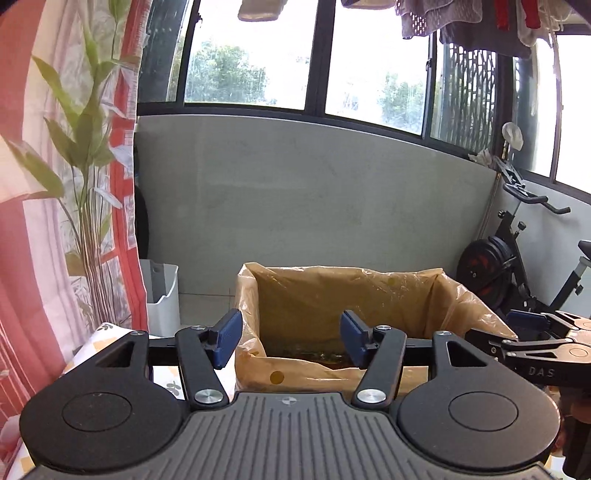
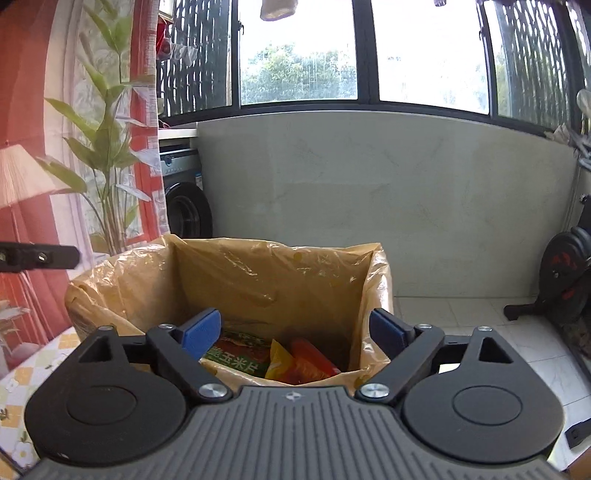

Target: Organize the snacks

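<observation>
Your bin (image 2: 258, 280), lined with a thin yellow bag, sits just past both grippers; the liner is soft and will crumple, so don't pinch it. Inside lie the snacks (image 2: 295, 360): light, slick, crinkly packets, probably fragile, so take them by a flat edge. Left gripper (image 1: 290, 338) and right gripper (image 2: 295, 328) both stand released, holding nothing.

place: home balcony | signs: washing machine (image 2: 184, 206), exercise bike (image 1: 517, 258), hanging laundry (image 1: 480, 22)
</observation>
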A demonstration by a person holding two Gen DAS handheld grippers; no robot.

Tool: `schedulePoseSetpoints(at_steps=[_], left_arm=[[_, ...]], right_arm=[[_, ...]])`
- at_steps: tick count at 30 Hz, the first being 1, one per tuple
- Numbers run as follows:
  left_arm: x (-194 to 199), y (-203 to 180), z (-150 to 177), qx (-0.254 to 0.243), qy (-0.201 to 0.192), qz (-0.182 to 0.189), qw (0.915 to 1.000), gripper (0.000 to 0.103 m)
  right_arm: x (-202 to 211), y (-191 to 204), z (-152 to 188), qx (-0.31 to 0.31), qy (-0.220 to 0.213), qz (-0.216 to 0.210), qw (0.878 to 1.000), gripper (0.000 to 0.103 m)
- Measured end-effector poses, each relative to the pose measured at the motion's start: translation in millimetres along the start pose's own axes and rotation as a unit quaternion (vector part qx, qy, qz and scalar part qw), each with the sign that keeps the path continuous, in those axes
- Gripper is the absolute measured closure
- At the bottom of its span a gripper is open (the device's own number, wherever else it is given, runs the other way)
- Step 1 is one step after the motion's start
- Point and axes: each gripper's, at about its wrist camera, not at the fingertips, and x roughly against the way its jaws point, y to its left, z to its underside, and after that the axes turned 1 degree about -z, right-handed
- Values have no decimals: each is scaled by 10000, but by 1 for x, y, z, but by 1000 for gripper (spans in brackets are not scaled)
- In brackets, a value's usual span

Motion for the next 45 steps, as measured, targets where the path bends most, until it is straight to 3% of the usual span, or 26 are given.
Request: schedulePoseSetpoints(at_steps=[8, 12, 16, 20, 29, 34, 45], left_arm=[[40, 8, 10, -164, -40, 97, 9998, 35], [54, 15, 28, -172, -34, 93, 9998, 35], [56, 23, 49, -67, 109, 40, 9999, 35], [50, 31, 66, 75, 266, -71, 9996, 35], [38, 39, 90, 90, 396, -121, 9991, 35], [40, 35, 101, -6, 320, -46, 9995, 35], [38, 40, 119, 47, 424, -17, 9991, 36]], right_arm=[[41, 8, 18, -58, -192, -442, 9988, 13], [57, 13, 44, 99, -26, -564, 9984, 13], [60, 10, 73, 70, 257, -474, 9985, 13], [51, -5, 100, -396, 649, -226, 9968, 13], [27, -25, 154, -1395, 1574, 89, 9776, 13], [20, -24, 174, -1645, 1757, 321, 9701, 7], [23, -28, 187, -2069, 1602, 325, 9646, 2]])
